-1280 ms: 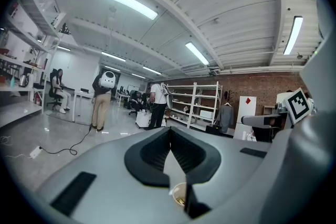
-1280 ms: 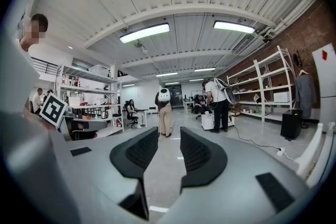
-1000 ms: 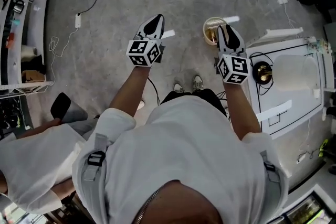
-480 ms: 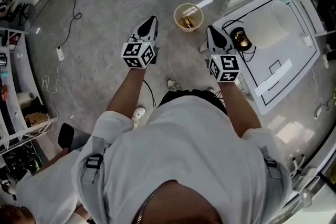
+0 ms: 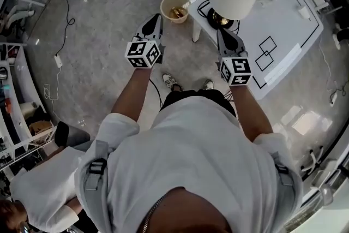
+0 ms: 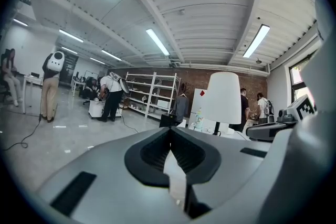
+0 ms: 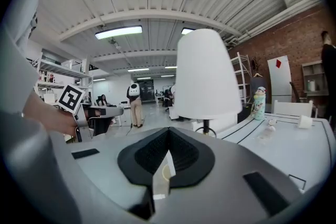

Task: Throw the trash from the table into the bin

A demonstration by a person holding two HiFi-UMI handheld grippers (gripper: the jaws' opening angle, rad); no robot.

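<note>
We hold the left gripper (image 5: 155,20) and the right gripper (image 5: 223,34) fully closed, with nothing between either pair of jaws, while the round beige waste bin (image 5: 163,7), containing brown trash (image 5: 178,11), stands on the grey floor just beside the white rectangular table (image 5: 294,15).

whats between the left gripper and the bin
Nothing. In the head view, only a short stretch of bare grey floor shows between the tips of the shut left gripper and the rim of the bin.
</note>
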